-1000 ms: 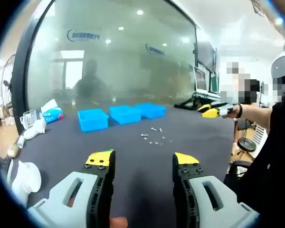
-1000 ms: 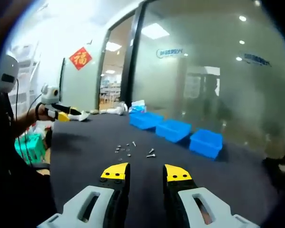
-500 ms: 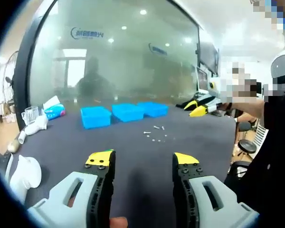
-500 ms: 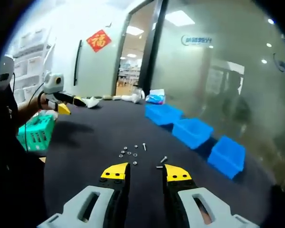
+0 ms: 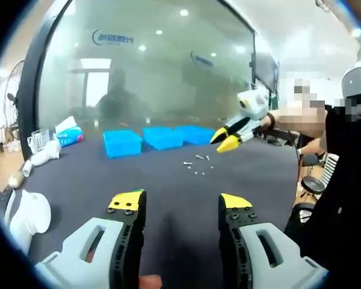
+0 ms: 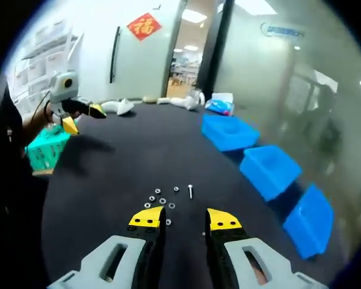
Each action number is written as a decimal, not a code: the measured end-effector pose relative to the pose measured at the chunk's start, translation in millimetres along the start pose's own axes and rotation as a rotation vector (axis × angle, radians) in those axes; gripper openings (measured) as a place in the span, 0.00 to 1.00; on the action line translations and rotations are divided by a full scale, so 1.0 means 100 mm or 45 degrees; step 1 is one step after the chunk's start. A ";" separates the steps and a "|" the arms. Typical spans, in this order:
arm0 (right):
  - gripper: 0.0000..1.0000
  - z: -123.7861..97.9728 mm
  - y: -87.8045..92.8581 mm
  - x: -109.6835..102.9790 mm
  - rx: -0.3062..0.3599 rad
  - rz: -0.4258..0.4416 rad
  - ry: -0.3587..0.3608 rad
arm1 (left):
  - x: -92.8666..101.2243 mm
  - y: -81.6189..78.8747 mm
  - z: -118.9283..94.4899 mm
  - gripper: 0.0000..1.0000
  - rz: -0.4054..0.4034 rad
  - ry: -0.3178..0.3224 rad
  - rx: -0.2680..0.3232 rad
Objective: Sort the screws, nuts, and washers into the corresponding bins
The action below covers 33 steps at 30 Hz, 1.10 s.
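Several small screws, nuts and washers (image 5: 196, 166) lie loose on the dark table (image 5: 168, 186), in front of three blue bins (image 5: 121, 143) (image 5: 162, 136) (image 5: 195, 133) standing in a row. My left gripper (image 5: 182, 201) hovers open and empty, well short of the pieces. My right gripper (image 5: 224, 140) reaches in from the right, in the air just above and beyond them. In the right gripper view, my right gripper (image 6: 185, 217) is open with a narrow gap. Nuts and washers (image 6: 159, 199) and a screw (image 6: 190, 191) lie just ahead of it. The bins (image 6: 228, 131) (image 6: 271, 170) (image 6: 310, 220) line the right side. The left gripper (image 6: 81, 116) is open at far left.
A white jug (image 5: 27, 217) stands at the table's near left corner, with a glass cup (image 5: 39, 142) and a tissue pack (image 5: 66, 135) further back. A frosted glass wall (image 5: 156, 66) rises behind the bins. A green basket (image 6: 45, 153) sits beside the table. A person's dark sleeve (image 5: 343, 198) fills the right.
My right gripper has swung in from the table's edge toward the loose hardware, and its view now looks down on the pieces from closer. The left gripper has barely moved.
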State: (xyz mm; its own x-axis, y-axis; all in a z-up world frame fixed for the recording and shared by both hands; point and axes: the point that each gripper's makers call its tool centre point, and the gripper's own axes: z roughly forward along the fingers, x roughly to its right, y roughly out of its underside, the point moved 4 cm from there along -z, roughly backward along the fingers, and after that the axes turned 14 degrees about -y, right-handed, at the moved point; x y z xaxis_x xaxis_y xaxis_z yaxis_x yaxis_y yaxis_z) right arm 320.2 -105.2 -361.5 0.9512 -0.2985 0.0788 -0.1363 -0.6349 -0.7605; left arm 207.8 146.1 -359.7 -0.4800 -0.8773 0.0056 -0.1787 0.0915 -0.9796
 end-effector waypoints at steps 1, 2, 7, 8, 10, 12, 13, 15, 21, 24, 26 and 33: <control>0.22 0.05 -0.02 0.01 -0.011 -0.004 -0.011 | 0.00 0.00 0.00 0.47 -0.001 -0.001 -0.003; 0.22 0.10 -0.03 0.03 -0.028 -0.010 -0.022 | 0.00 0.01 0.01 0.47 -0.001 -0.003 -0.006; 0.22 0.29 -0.03 0.06 -0.113 -0.028 -0.091 | -0.02 0.03 0.00 0.47 0.017 -0.017 -0.021; 0.21 0.33 -0.03 0.07 -0.125 -0.030 -0.099 | -0.02 0.03 0.00 0.47 0.017 -0.019 -0.022; 0.20 0.39 -0.03 0.09 -0.150 -0.033 -0.122 | -0.03 0.04 0.00 0.47 0.007 -0.020 -0.023; 0.20 0.43 -0.02 0.09 -0.180 -0.036 -0.151 | -0.04 0.05 0.00 0.47 0.004 -0.022 -0.025; 0.20 0.45 -0.02 0.10 -0.194 -0.036 -0.161 | -0.04 0.05 -0.01 0.47 0.002 -0.023 -0.026; 0.20 0.47 -0.01 0.11 -0.216 -0.026 -0.185 | -0.05 0.05 -0.01 0.47 0.000 -0.026 -0.028; 0.19 0.54 -0.06 0.17 -0.263 -0.023 -0.215 | -0.07 0.08 -0.01 0.47 -0.013 -0.031 -0.033; 0.18 0.57 -0.05 0.19 -0.334 -0.045 -0.237 | -0.07 0.08 -0.01 0.47 -0.013 -0.028 -0.033; 0.17 0.59 -0.06 0.20 -0.361 -0.062 -0.244 | -0.08 0.08 -0.01 0.47 -0.012 -0.028 -0.031; 0.15 0.65 -0.15 0.29 -0.424 -0.064 -0.273 | -0.08 0.08 0.00 0.47 -0.024 -0.026 -0.025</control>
State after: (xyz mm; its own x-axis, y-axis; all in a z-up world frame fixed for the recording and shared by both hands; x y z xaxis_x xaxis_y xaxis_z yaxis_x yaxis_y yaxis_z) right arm 368.0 -58.4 -389.5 0.9904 -0.1276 -0.0526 -0.1366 -0.8520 -0.5054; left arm 210.6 154.0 -367.8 -0.4587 -0.8884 0.0198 -0.2048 0.0840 -0.9752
